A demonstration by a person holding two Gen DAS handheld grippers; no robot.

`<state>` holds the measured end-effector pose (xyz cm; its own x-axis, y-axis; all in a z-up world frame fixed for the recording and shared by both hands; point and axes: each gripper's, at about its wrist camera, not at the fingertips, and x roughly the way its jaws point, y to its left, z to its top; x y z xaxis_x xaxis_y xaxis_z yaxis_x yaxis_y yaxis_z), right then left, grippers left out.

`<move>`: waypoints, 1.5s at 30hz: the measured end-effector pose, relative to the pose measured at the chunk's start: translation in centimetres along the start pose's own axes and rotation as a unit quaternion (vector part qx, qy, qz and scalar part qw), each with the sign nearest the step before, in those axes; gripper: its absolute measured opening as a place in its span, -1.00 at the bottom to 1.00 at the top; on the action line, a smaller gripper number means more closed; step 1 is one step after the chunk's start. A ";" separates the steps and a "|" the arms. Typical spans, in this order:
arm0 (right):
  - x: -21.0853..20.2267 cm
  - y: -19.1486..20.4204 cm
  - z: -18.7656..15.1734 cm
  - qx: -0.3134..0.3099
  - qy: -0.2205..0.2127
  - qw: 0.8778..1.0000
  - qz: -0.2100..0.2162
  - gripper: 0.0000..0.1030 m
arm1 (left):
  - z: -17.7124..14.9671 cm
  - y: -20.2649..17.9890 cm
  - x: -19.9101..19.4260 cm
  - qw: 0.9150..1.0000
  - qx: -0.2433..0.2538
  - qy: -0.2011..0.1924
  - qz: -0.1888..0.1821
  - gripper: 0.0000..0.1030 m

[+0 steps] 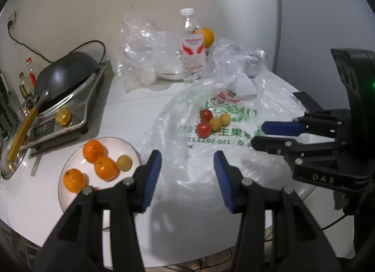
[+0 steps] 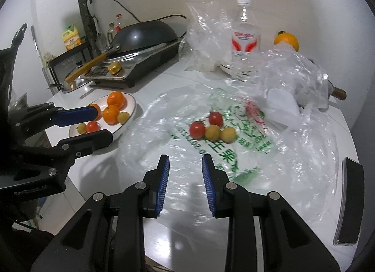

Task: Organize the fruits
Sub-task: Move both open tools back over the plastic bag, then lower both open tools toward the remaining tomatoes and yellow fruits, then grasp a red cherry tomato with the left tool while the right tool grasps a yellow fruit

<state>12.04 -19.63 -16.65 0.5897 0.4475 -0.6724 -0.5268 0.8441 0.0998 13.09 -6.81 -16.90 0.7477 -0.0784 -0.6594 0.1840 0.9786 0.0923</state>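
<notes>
Now we hold the left gripper (image 1: pixel 187 175) with jaws spread and nothing between them, low over the near edge of the printed plastic bag (image 1: pixel 220 131). Our right gripper (image 2: pixel 185 178) is likewise released and empty, just short of the four cherry tomatoes (image 2: pixel 212 127) clustered mid-bag, two red, two yellow. Beside the bag's left edge sits the white plate (image 2: pixel 131 112), carrying three mandarins (image 1: pixel 97 163) and small tomatoes, close to the table's left rim. Between bag and stove (image 1: pixel 77 107) bare tabletop stays open. Behind, a water bottle (image 1: pixel 192 49) and an orange (image 1: pixel 206 36) stand near the wall.
</notes>
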 end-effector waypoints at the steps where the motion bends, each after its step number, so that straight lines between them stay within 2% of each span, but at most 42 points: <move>1: 0.0 -0.5 -0.1 0.002 0.000 1.000 -0.001 -0.40 | 0.1 -0.2 0.3 1.000 0.001 0.002 0.000 -0.07; 16: 0.7 -5.0 -0.6 0.028 0.003 1.000 -0.007 -0.40 | 2.1 -3.5 4.1 0.999 0.035 0.028 -0.017 -0.07; 23: 1.0 -6.4 -0.7 0.035 0.004 0.999 -0.009 -0.40 | 2.5 -4.2 6.2 0.997 0.059 0.041 -0.005 -0.07; 36: 2.2 -7.4 0.6 0.031 -0.002 1.000 -0.005 -0.40 | 3.4 -3.9 11.1 0.995 0.072 0.072 -0.007 -0.07; 45: 3.5 -7.7 1.2 0.032 0.002 0.999 0.000 -0.40 | 3.3 -3.4 12.9 0.993 0.082 0.083 -0.019 -0.07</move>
<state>18.92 -24.19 -18.91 0.5871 0.4466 -0.6752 -0.4865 0.8613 0.1468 24.24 -11.80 -23.22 0.6261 -0.0686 -0.7767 0.3210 0.9305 0.1766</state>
